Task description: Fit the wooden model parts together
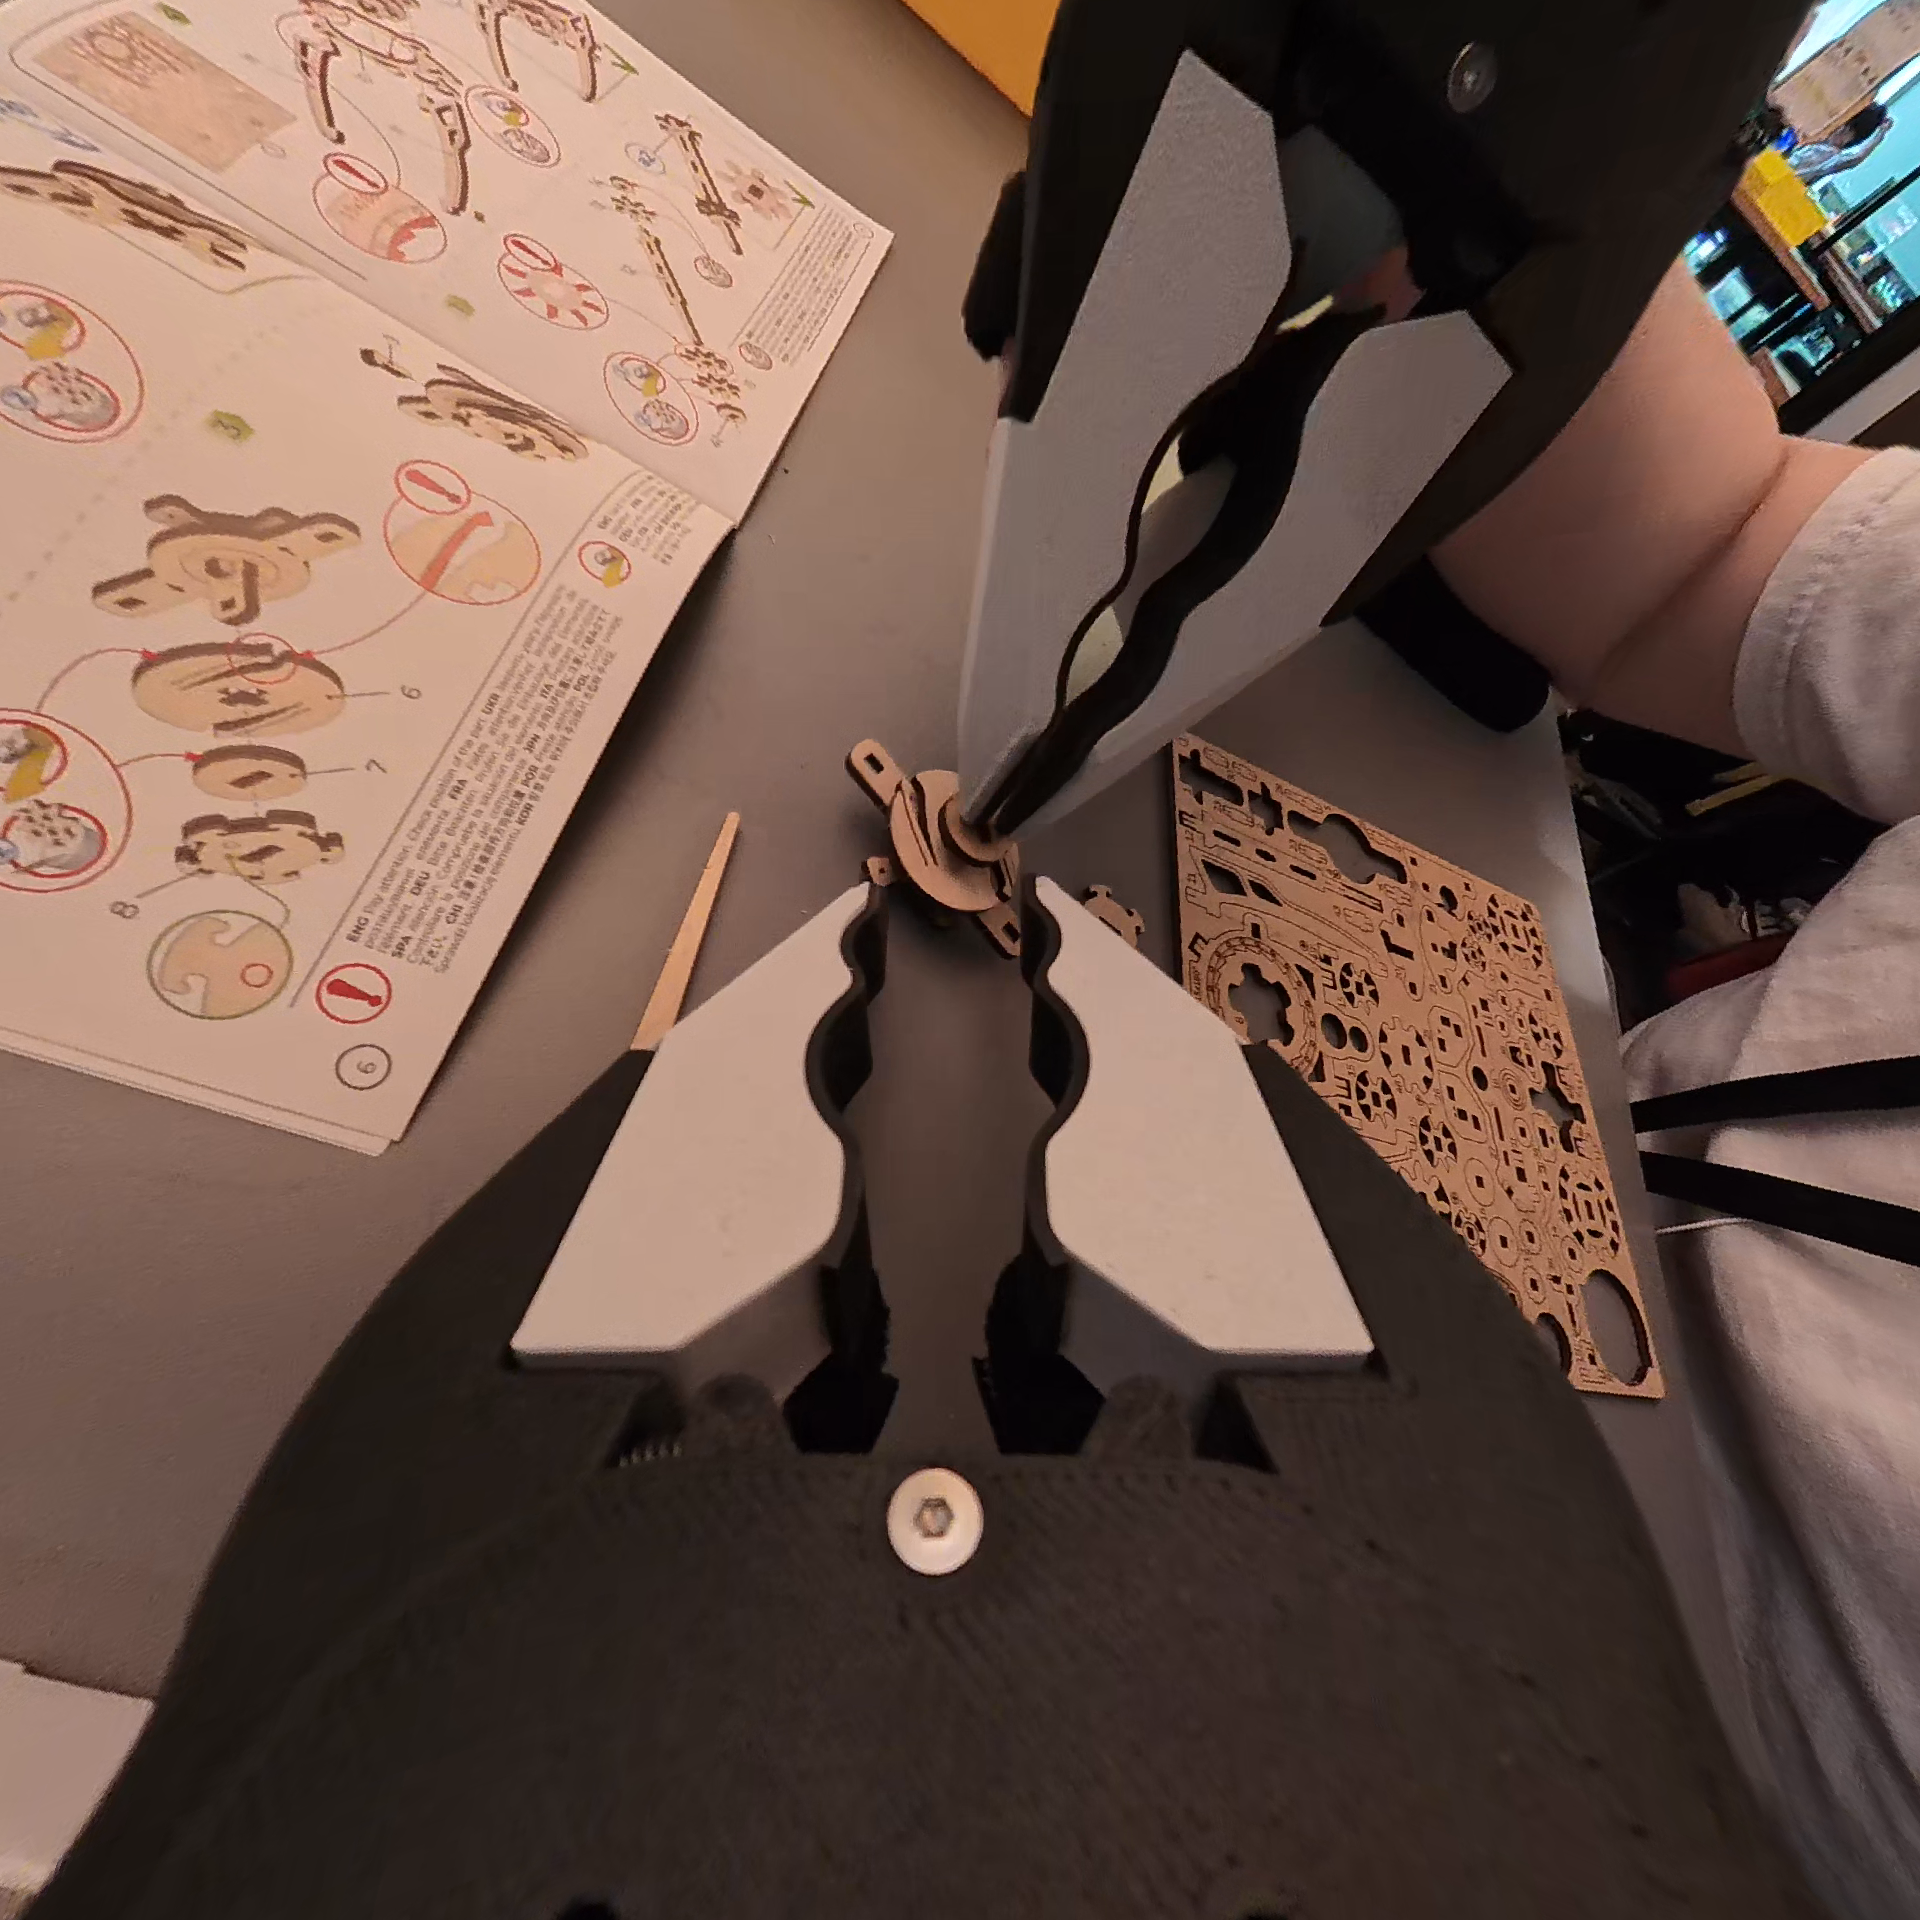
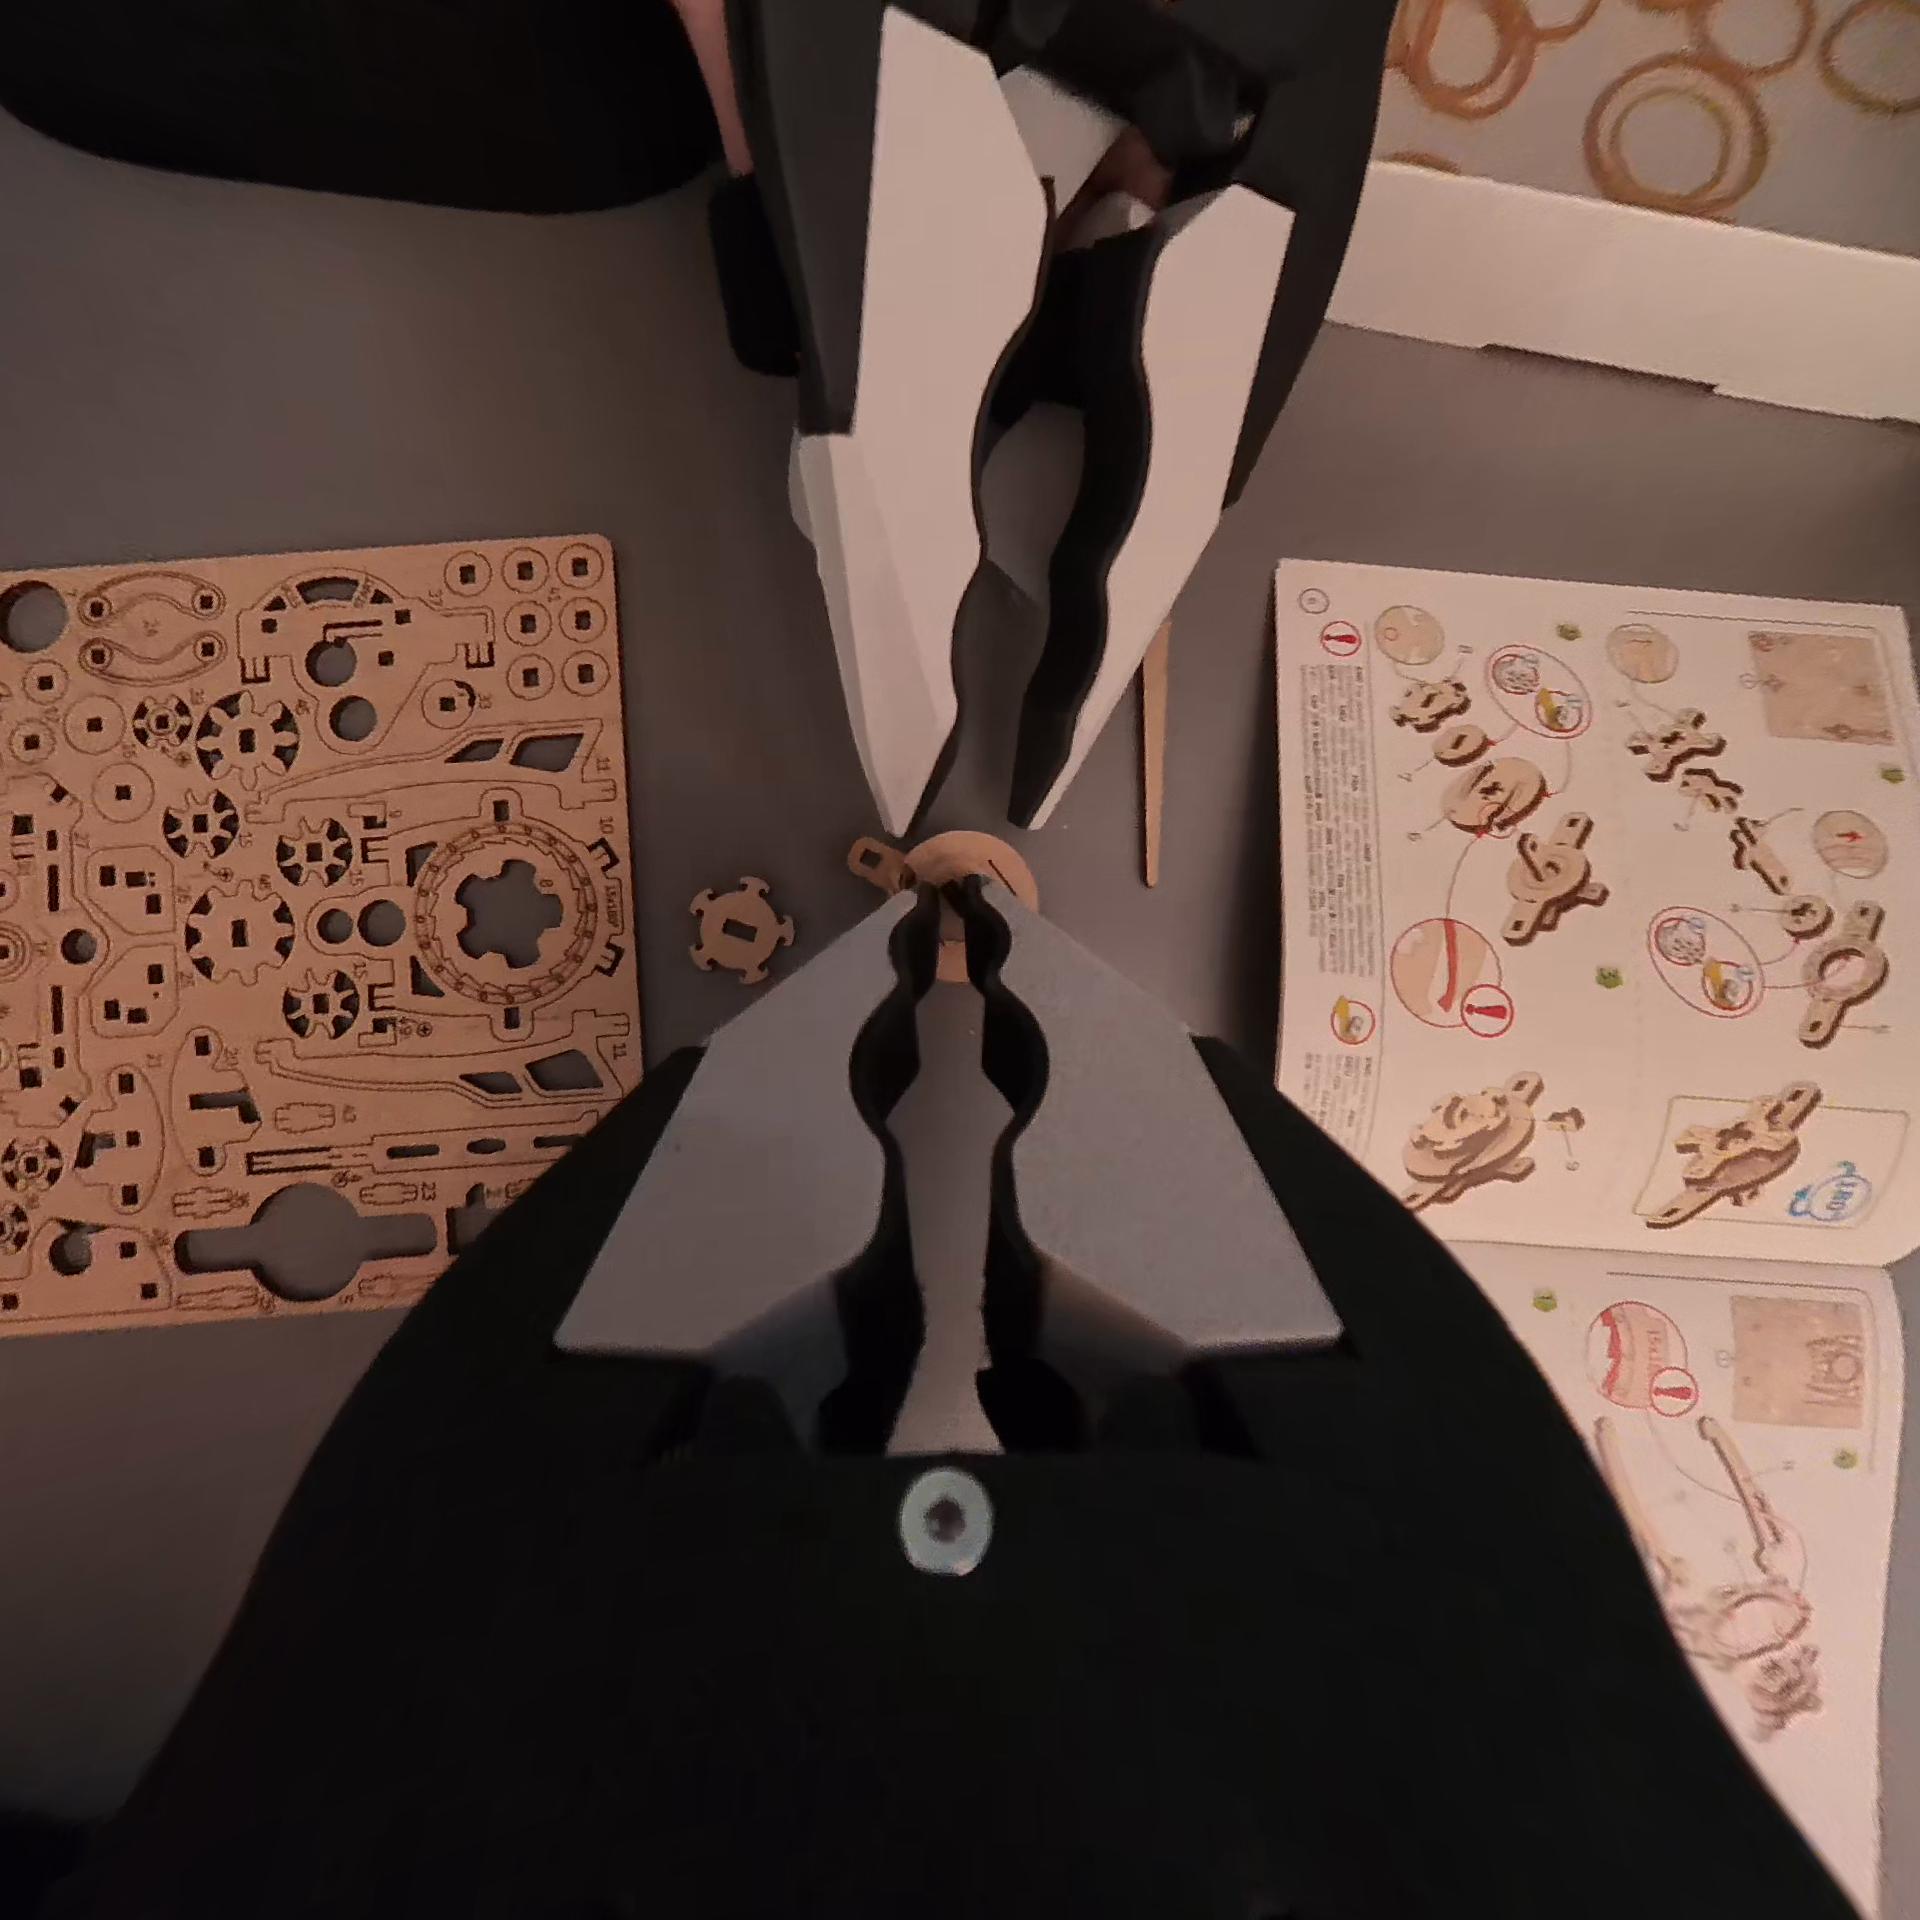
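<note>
A small wooden assembly (image 1: pixel 935 857) of stacked discs with side lugs sits between both grippers over the dark table; it also shows in the right wrist view (image 2: pixel 966 868). My right gripper (image 2: pixel 951 904) is shut on the assembly's small front disc; in the left wrist view it (image 1: pixel 982 826) comes down from the top. My left gripper (image 1: pixel 954 899) is open, with its fingertips (image 1: pixel 1049 904) close on either side of the assembly's lower part; whether they touch it is unclear. In the right wrist view it (image 2: pixel 961 828) points in from the top. A loose notched wooden gear (image 2: pixel 743 930) lies beside them.
A laser-cut wooden parts sheet (image 2: pixel 312 935) lies flat on one side, also in the left wrist view (image 1: pixel 1403 1039). An open instruction booklet (image 2: pixel 1590 883) lies on the other side. A thin wooden stick (image 1: pixel 691 925) lies by the booklet. A person's forearm (image 1: pixel 1662 540) is at the right. Less than 4 cm separates the two grippers' tips. From either gripper's tips it is about 4 cm to the loose notched wooden gear (image 2: pixel 743 930).
</note>
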Motion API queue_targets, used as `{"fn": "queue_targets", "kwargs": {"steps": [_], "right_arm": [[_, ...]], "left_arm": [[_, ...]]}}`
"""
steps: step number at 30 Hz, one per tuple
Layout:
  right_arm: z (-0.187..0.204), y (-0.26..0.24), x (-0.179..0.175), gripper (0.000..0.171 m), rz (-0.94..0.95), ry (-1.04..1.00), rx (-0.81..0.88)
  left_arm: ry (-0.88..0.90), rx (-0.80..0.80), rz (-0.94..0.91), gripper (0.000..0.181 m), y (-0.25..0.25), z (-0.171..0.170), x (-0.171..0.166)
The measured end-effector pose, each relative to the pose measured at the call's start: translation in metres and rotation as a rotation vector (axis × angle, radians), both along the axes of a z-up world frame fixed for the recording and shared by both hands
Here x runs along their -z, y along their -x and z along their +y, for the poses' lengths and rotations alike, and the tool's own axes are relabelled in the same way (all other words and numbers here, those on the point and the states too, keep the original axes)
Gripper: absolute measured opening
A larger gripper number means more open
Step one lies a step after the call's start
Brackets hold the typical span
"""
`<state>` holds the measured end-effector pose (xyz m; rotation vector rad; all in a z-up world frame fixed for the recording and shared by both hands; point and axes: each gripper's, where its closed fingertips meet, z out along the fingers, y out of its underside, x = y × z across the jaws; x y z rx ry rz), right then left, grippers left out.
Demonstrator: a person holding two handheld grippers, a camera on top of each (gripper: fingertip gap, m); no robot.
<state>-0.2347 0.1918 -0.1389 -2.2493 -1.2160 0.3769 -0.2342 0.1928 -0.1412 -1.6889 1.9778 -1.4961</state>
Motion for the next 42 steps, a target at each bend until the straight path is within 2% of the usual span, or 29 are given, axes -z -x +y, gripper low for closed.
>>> {"fn": "queue_targets", "kwargs": {"steps": [9, 24, 28, 33, 38, 42], "right_arm": [[0.001, -0.003, 0.002, 0.004, -0.134, 0.130, -0.058], [0.000, -0.003, 0.002, 0.006, -0.254, 0.163, -0.155], [0.000, -0.003, 0.002, 0.006, -0.255, 0.189, -0.115], [0.004, -0.004, 0.002, 0.002, -0.213, 0.208, 0.003], [0.005, -0.004, 0.002, 0.003, -0.169, 0.235, 0.082], [0.005, -0.004, 0.002, 0.002, -0.156, 0.253, 0.119]], "left_arm": [[0.020, 0.009, 0.004, 0.024, 0.001, -0.001, -0.001], [0.033, 0.024, 0.027, 0.024, 0.001, -0.003, 0.002], [0.032, 0.027, 0.028, 0.026, 0.002, -0.004, 0.002], [-0.009, 0.028, -0.011, 0.038, 0.002, -0.002, -0.001], [-0.166, 0.043, -0.055, 0.049, 0.002, 0.002, 0.003], [-0.278, 0.068, -0.052, 0.051, 0.003, -0.002, 0.012]]}}
